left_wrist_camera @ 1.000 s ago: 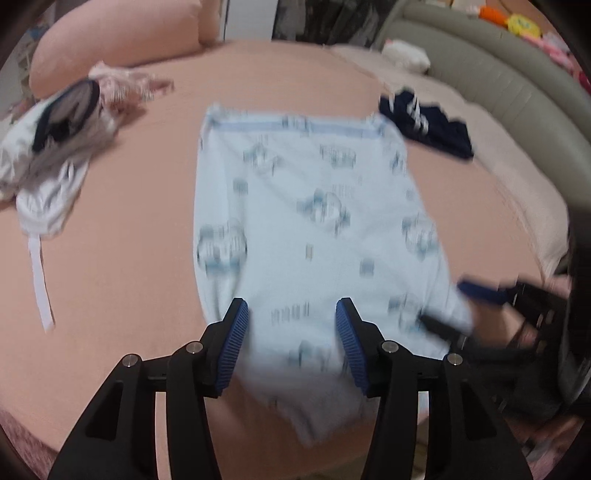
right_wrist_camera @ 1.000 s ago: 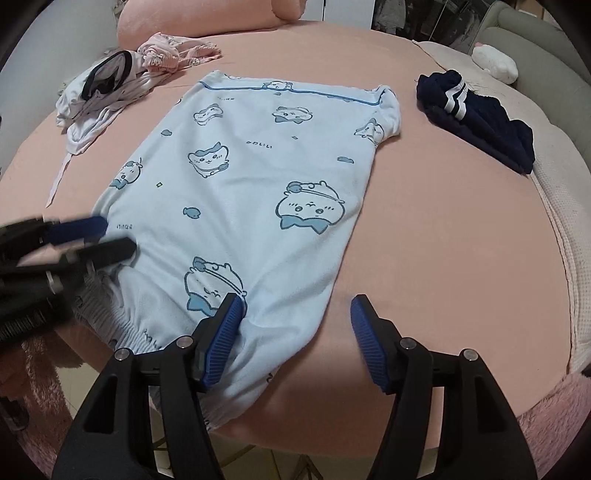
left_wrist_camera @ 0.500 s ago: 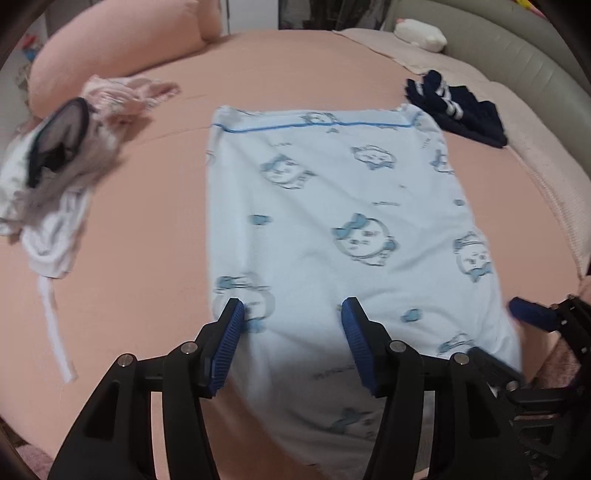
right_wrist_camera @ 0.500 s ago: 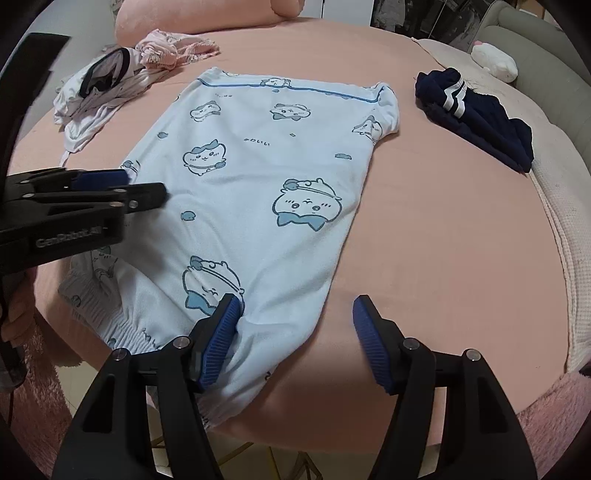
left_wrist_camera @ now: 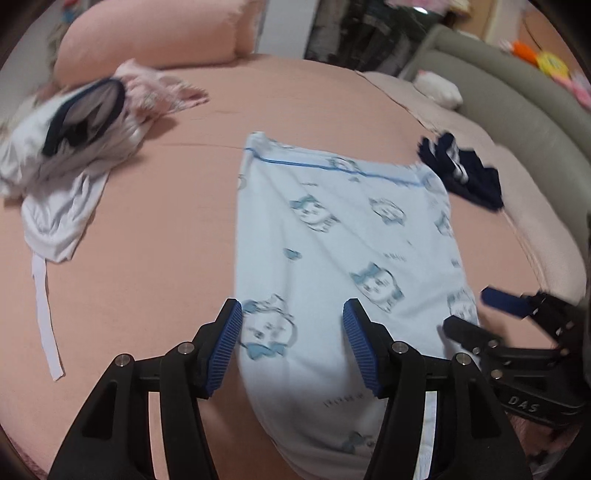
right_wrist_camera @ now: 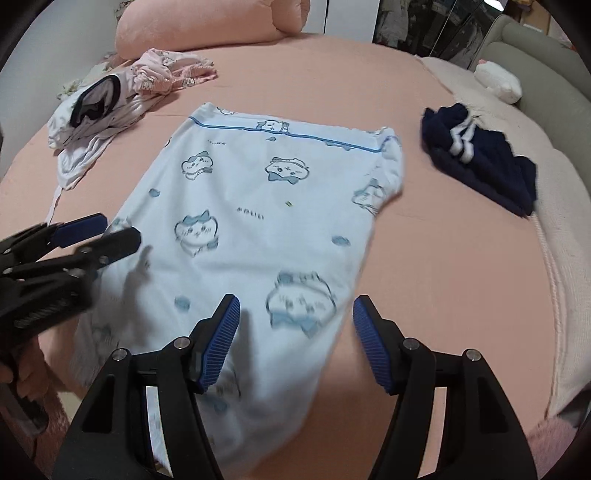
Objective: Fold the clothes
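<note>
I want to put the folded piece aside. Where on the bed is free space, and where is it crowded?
Free: the sheet between the blue garment and the navy clothes; also the strip between the garment and the white pile, and beyond it toward the pillow. Crowded: the pile's corner and the near edge, where both grippers hover.

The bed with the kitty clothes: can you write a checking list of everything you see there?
Surface: pink bed, smooth sheet.
Job's things: light blue cat-print garment spread flat, near end hanging over the edge.
Clutter: white clothes pile, pink garment, navy garment.
Grippers: left gripper and right gripper open above the garment's near end.
Cables: nothing seen.
Surroundings: pink pillow, grey headboard, white plush.
</note>
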